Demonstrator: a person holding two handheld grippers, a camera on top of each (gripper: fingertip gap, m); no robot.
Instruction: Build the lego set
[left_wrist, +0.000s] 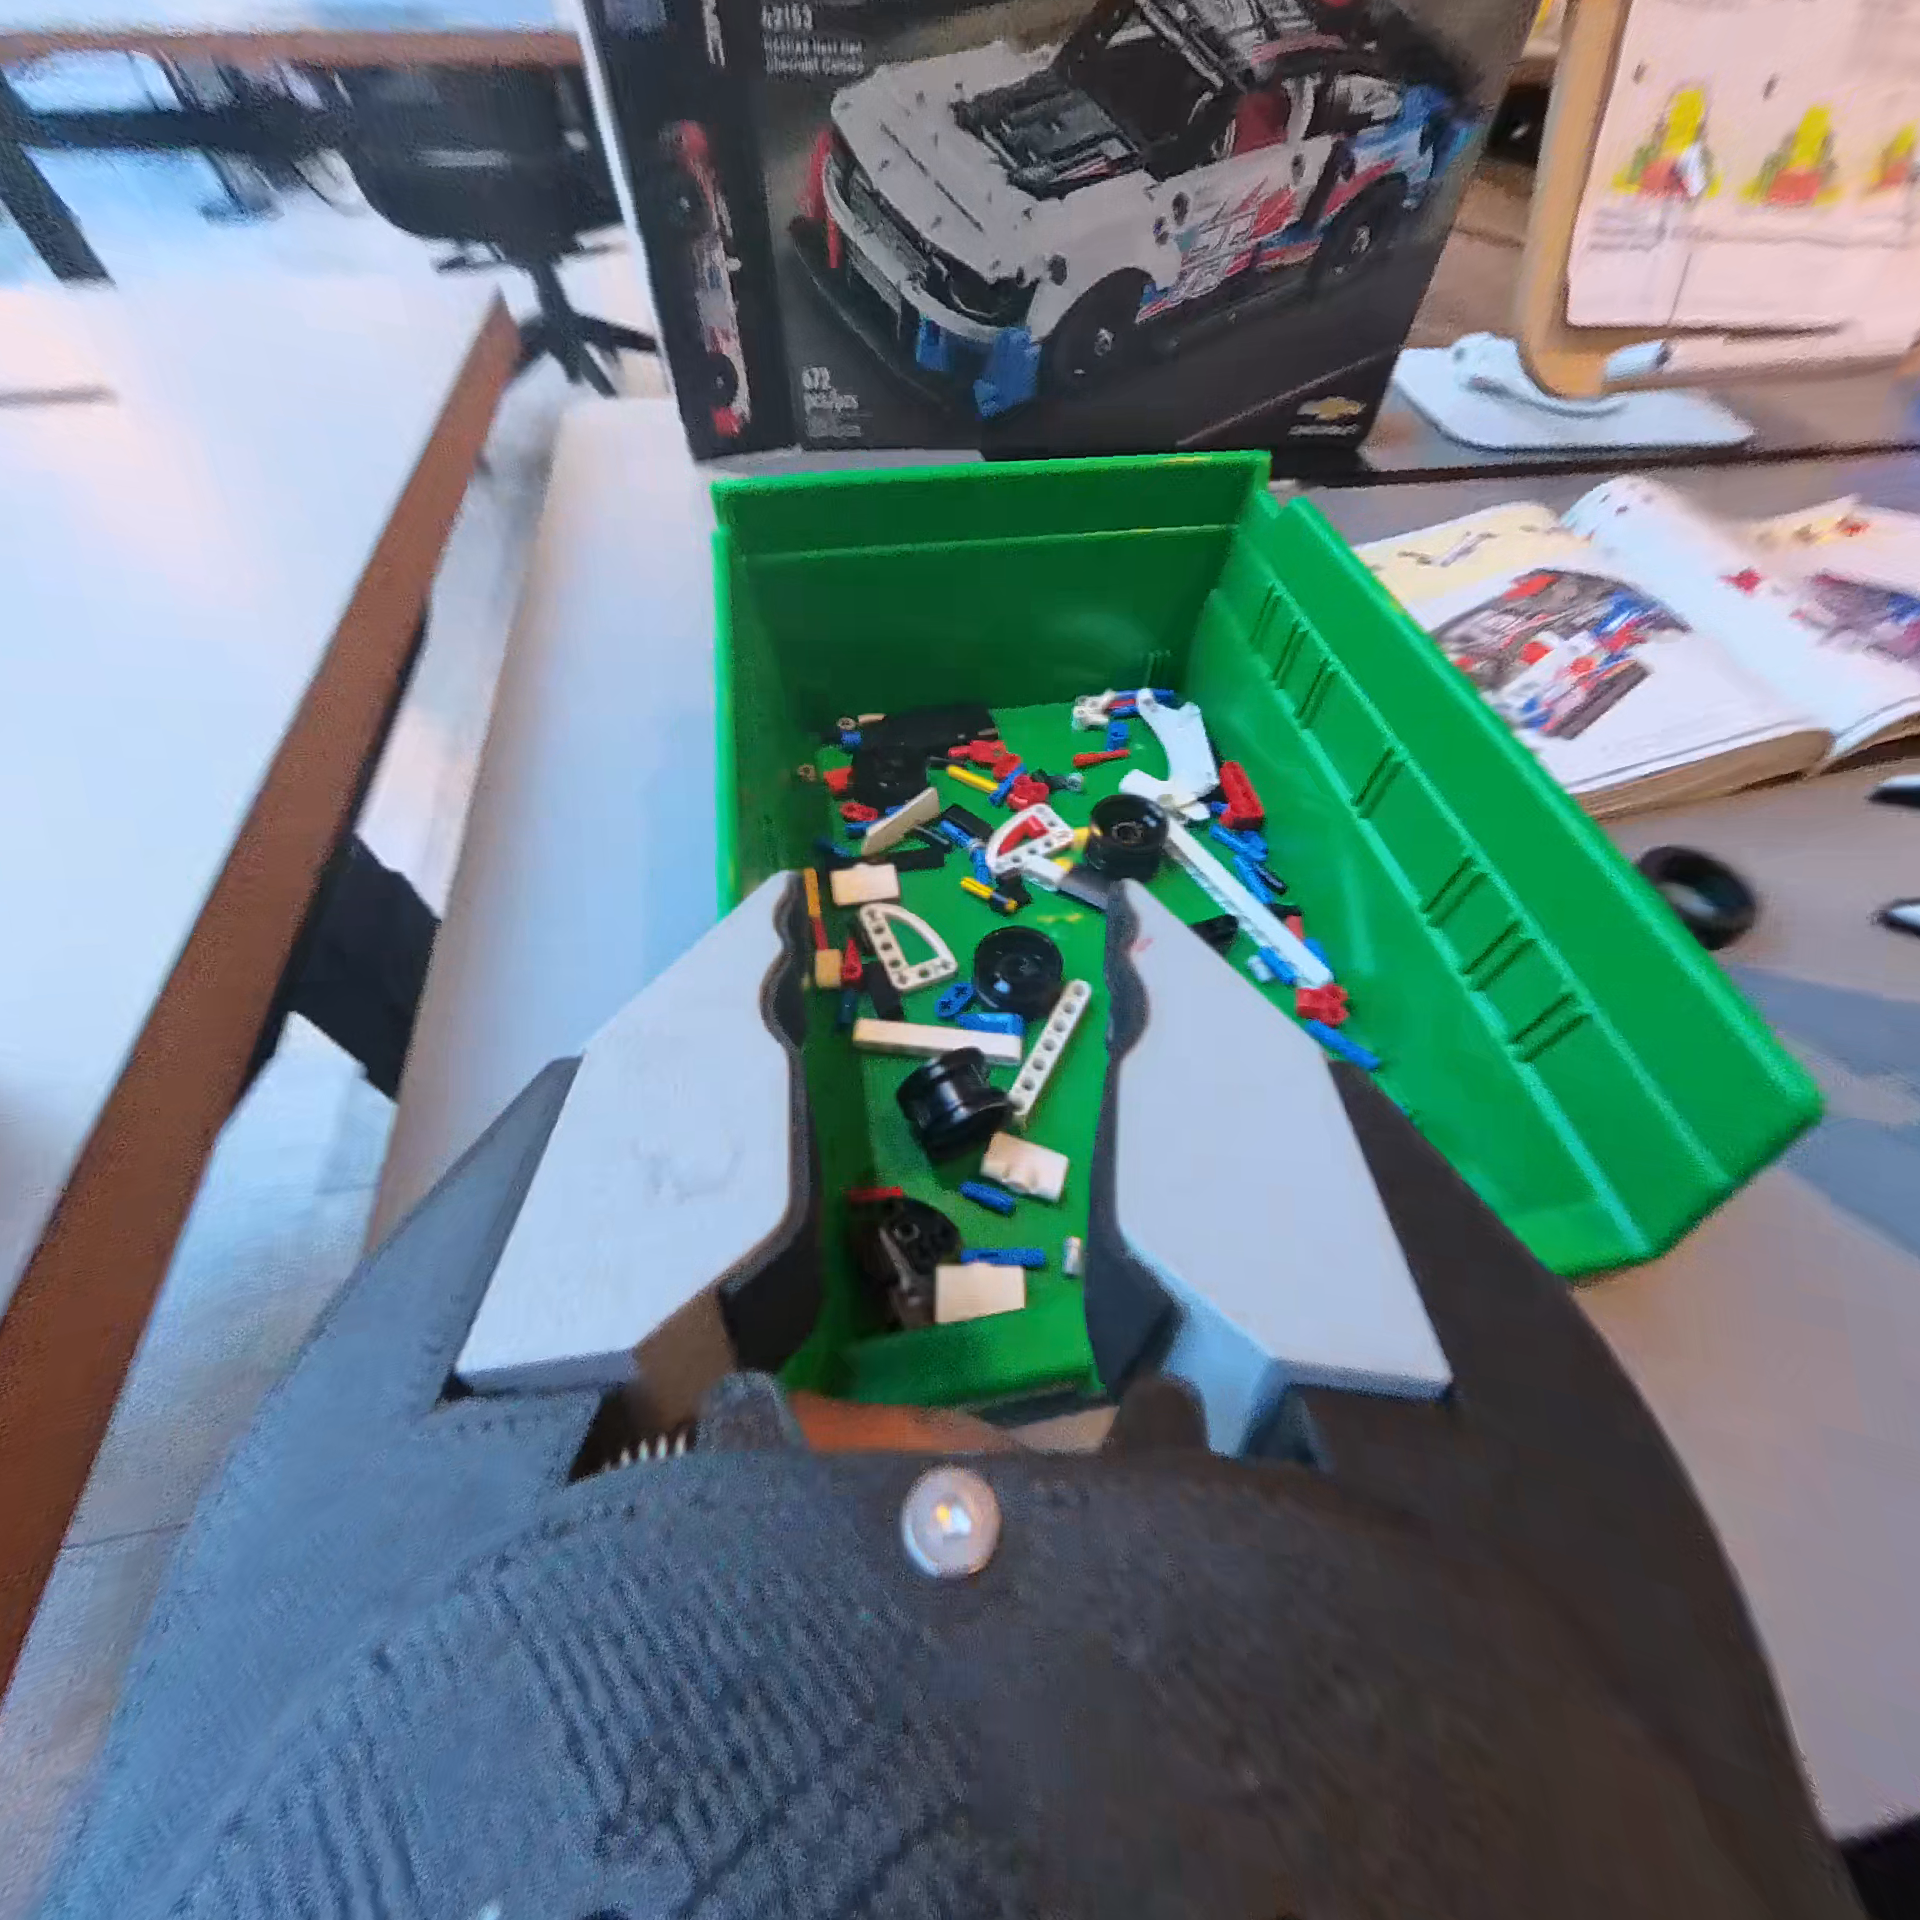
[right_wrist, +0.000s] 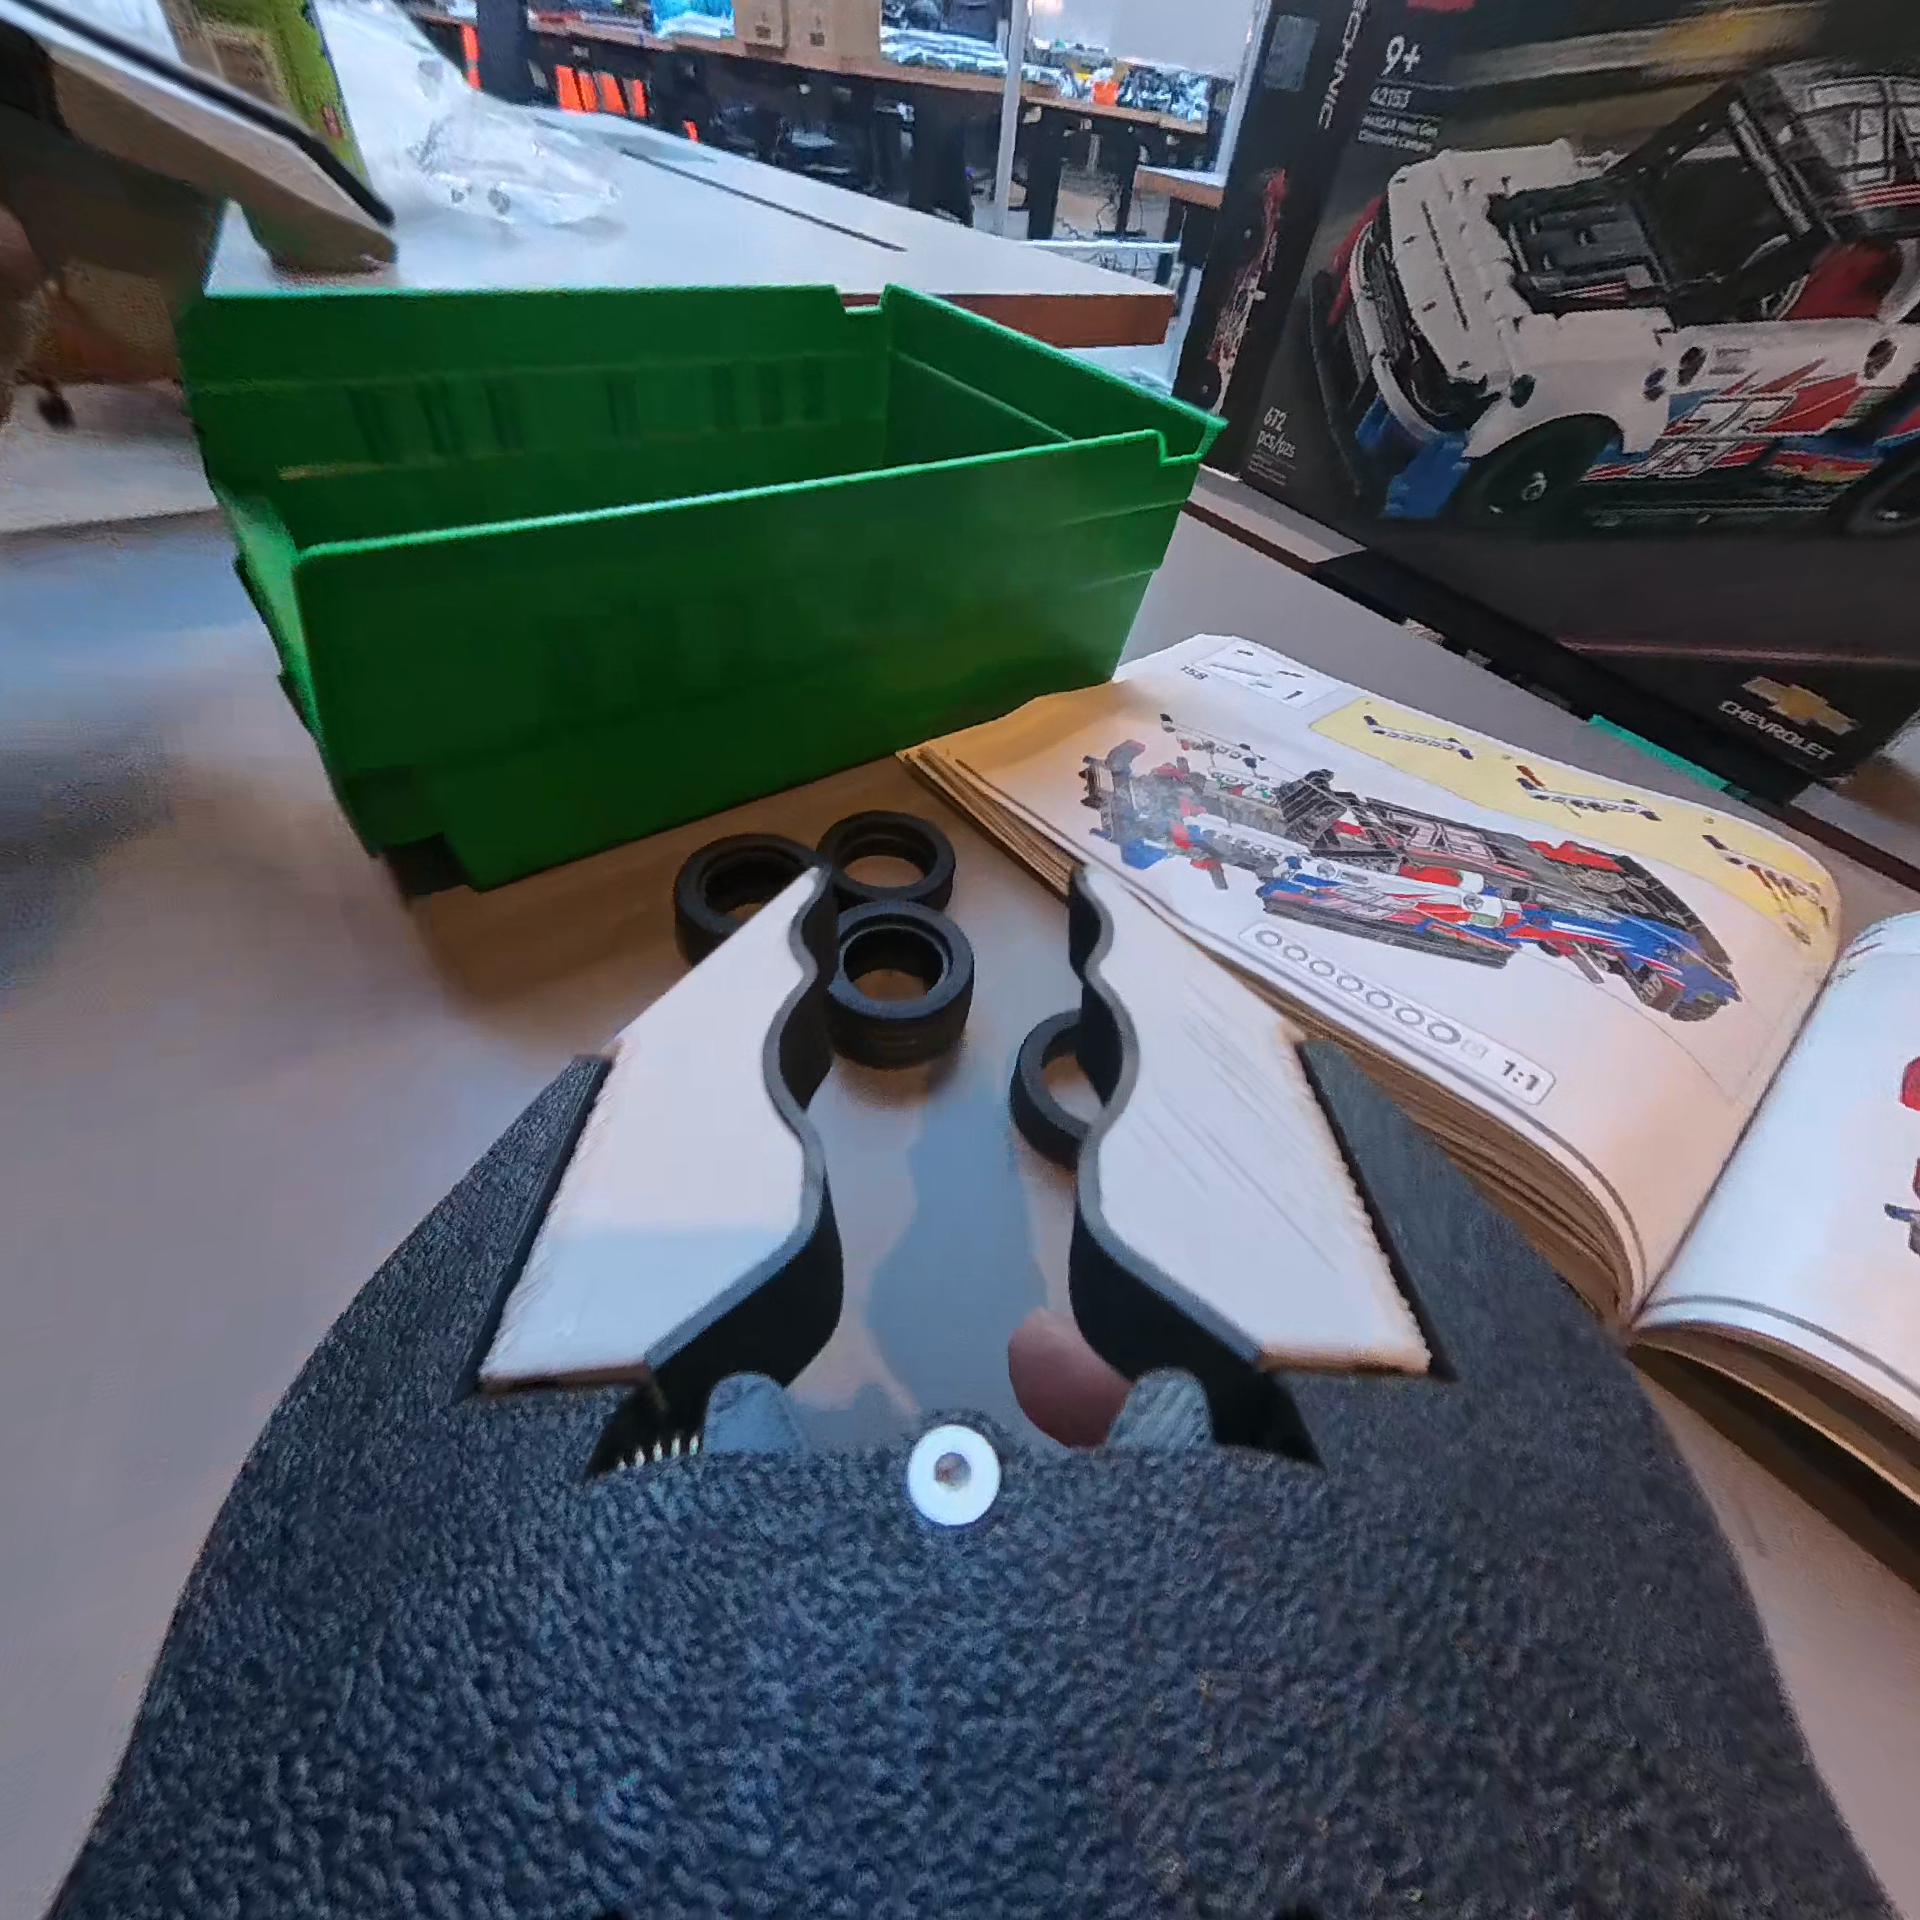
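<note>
A green bin (left_wrist: 1382, 790) holds several loose lego pieces: black wheel hubs (left_wrist: 1018, 968), white beams (left_wrist: 1049, 1049), small blue and red pins. My left gripper (left_wrist: 951, 904) is open and empty, held above the bin's near end. In the right wrist view the same bin (right_wrist: 675, 623) stands on the table. Several black rubber tyres lie in front of it. My right gripper (right_wrist: 945, 883) is open and empty, low over the table; one tyre (right_wrist: 899, 982) sits between its fingers, another tyre (right_wrist: 1044, 1091) lies by the right finger.
An open instruction booklet (right_wrist: 1403, 883) lies right of the tyres; it also shows in the left wrist view (left_wrist: 1642, 655). The set's box (left_wrist: 1039, 218) stands behind the bin (right_wrist: 1610, 343). A black tyre (left_wrist: 1699, 894) lies right of the bin. The table edge (left_wrist: 260, 831) runs along the left.
</note>
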